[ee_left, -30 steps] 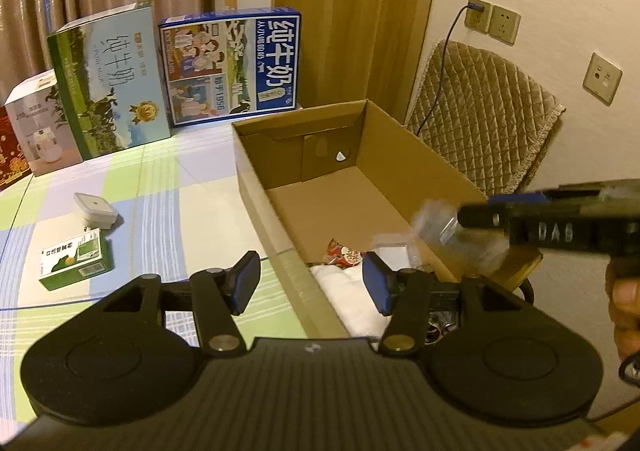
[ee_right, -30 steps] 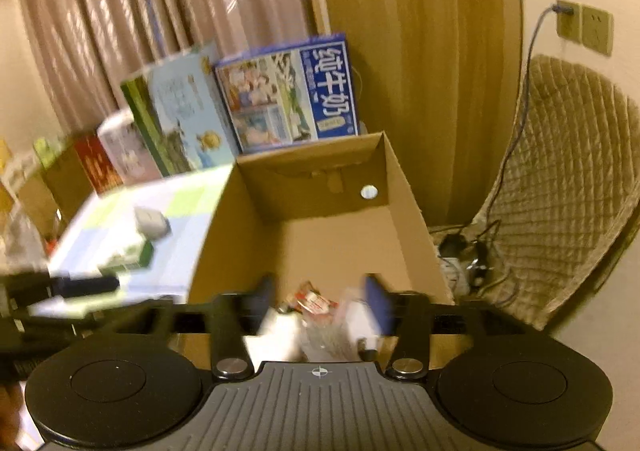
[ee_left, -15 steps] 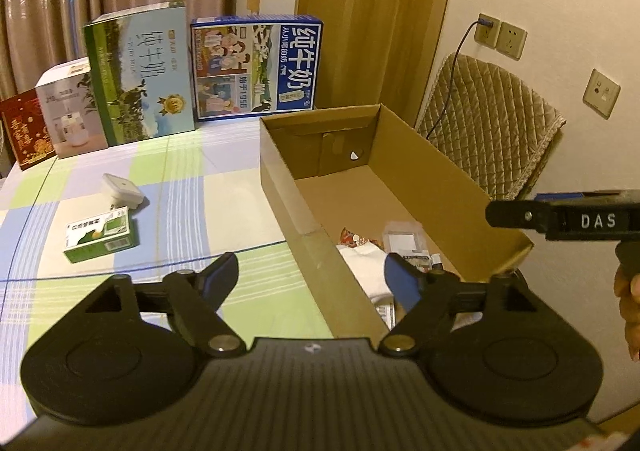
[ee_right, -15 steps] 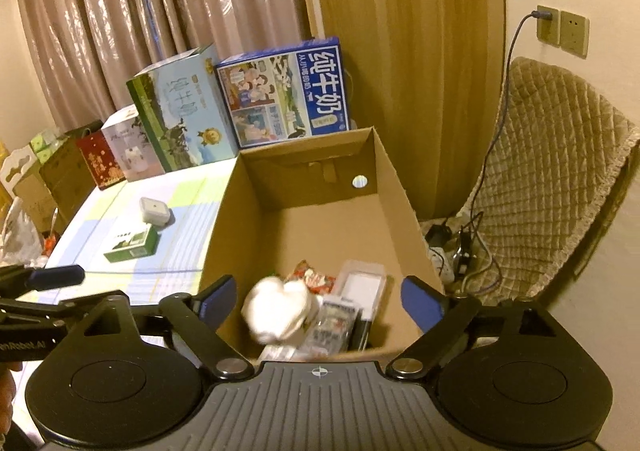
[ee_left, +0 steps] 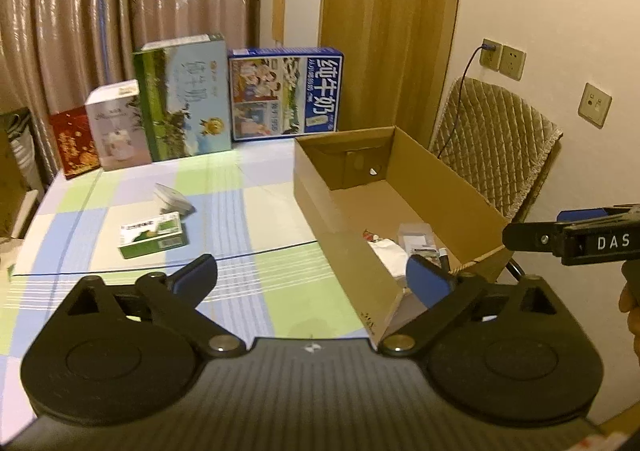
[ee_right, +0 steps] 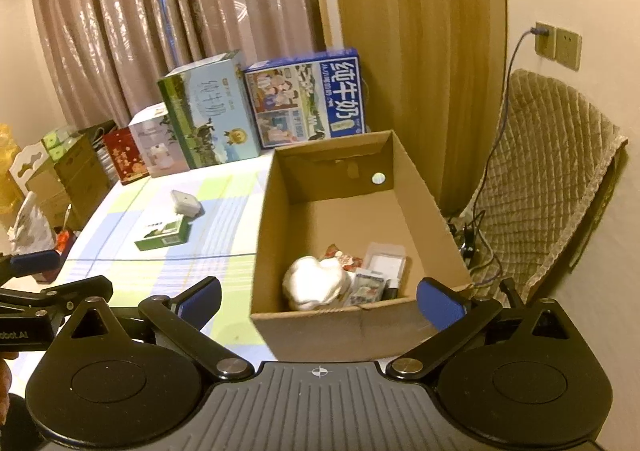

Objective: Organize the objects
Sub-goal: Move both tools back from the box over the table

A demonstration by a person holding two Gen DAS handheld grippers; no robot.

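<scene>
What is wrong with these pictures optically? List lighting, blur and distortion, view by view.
Left wrist view: warm yellow indoor light, dark fisheye corners, the curtain glossy with streaky glare, the cardboard box bowed by the lens, print on the blue milk carton soft. Right wrist view: same amber cast, the door frame curving, the white bundle in the box slightly blown out.

You're looking at a matt brown cardboard box (ee_right: 360, 327) on a smooth checked tablecloth (ee_left: 248, 211). Glossy printed milk cartons (ee_left: 286, 93) stand before shiny, plastic-looking curtains (ee_right: 140, 23). Quilted cloth covers the chair (ee_right: 560, 179); your gripper bodies look like matt black plastic.
</scene>
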